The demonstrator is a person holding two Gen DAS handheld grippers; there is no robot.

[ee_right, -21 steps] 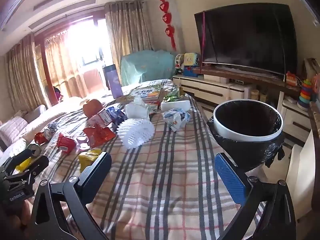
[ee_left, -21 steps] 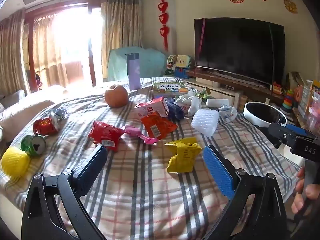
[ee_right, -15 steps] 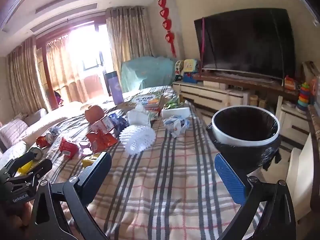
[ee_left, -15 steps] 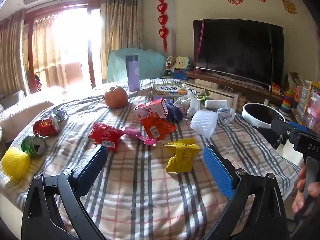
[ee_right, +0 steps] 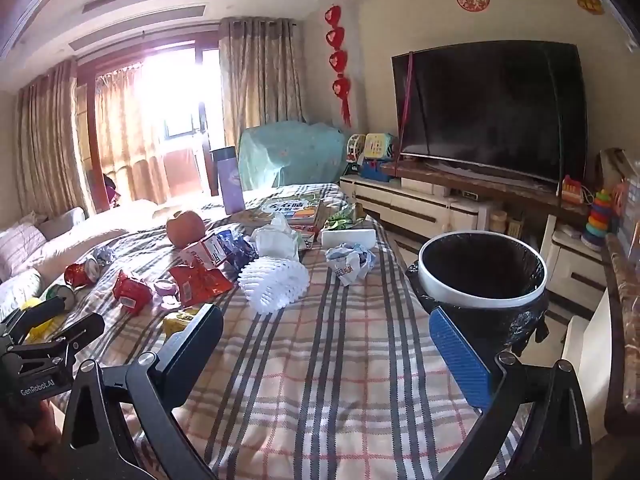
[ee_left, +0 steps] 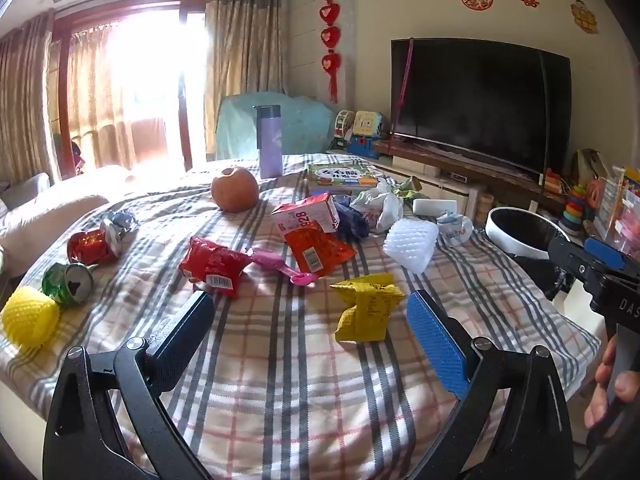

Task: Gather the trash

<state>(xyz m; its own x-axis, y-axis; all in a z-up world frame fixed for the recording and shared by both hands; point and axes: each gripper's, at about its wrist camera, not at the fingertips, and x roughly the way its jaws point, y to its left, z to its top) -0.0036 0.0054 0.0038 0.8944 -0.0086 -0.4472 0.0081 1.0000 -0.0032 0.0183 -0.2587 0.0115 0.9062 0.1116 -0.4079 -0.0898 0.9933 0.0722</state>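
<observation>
Trash lies spread over a plaid-covered table (ee_left: 280, 360). A yellow wrapper (ee_left: 366, 310) lies just ahead of my open, empty left gripper (ee_left: 312, 320), near its blue right finger. Beyond are a red wrapper (ee_left: 214, 262), an orange-red wrapper (ee_left: 316, 246), a pink scrap (ee_left: 280, 264), a white foam net (ee_left: 412, 242), a red can (ee_left: 92, 244), a green can (ee_left: 68, 282) and a yellow foam net (ee_left: 28, 316). A white-rimmed bin with a black liner (ee_right: 482, 276) stands off the table's right edge. My right gripper (ee_right: 328, 336) is open and empty over bare cloth beside the bin.
An apple (ee_left: 235, 189), a purple bottle (ee_left: 269, 142), a book (ee_left: 344, 176), a red-and-white carton (ee_left: 306, 214), crumpled paper (ee_right: 350, 260) and tissue (ee_right: 278, 238) sit farther back. A TV (ee_left: 480, 104) and cabinet stand to the right, a sofa (ee_left: 48, 220) to the left.
Both views have shifted slightly, the right one drawing back and tilting up a little. Both grippers stay open and nothing on the table has moved.
</observation>
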